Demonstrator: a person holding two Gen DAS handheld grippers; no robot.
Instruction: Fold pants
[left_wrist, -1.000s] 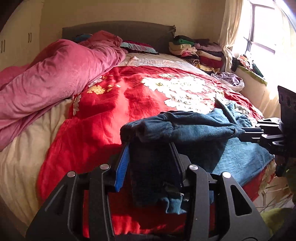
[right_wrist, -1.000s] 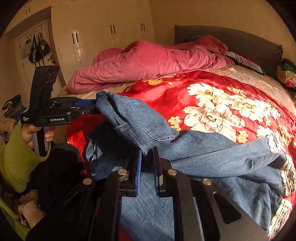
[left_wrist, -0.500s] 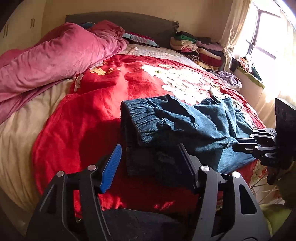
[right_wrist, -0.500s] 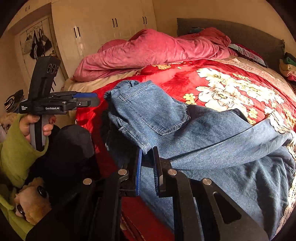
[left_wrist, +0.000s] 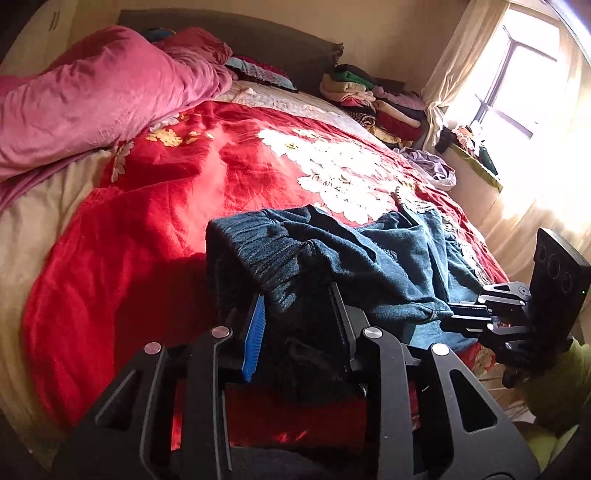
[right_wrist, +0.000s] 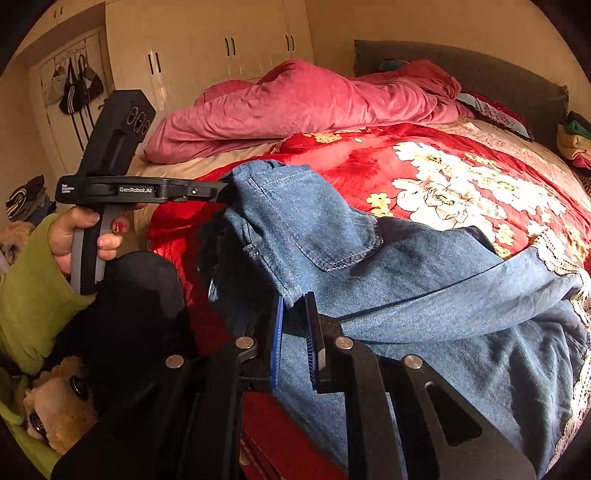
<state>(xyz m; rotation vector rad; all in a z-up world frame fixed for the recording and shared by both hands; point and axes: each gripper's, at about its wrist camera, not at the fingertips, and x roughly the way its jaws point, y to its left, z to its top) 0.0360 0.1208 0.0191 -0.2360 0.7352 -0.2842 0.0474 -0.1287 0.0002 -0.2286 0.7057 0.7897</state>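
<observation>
Blue denim pants (right_wrist: 424, 280) lie bunched on the red floral bedspread (right_wrist: 436, 173), legs running right to lace-trimmed hems. My left gripper (left_wrist: 297, 321) is shut on the elastic waistband (left_wrist: 266, 254) and holds it above the bed; it shows in the right wrist view (right_wrist: 221, 192) at the waist's far corner. My right gripper (right_wrist: 293, 332) is shut on the near waist corner beside a back pocket (right_wrist: 321, 229); it shows in the left wrist view (left_wrist: 448, 317) at the right.
A pink duvet (left_wrist: 92, 96) is heaped on the bed's left side. Stacked folded clothes (left_wrist: 369, 99) sit by the headboard near the window (left_wrist: 524, 85). White wardrobes (right_wrist: 207, 51) and hanging bags stand behind. The person's green sleeve (right_wrist: 33, 288) is lower left.
The left gripper opened and let the waistband go half a second ago, then shut on it again, now holding it raised. The right gripper kept its hold; the waist section is spread wider.
</observation>
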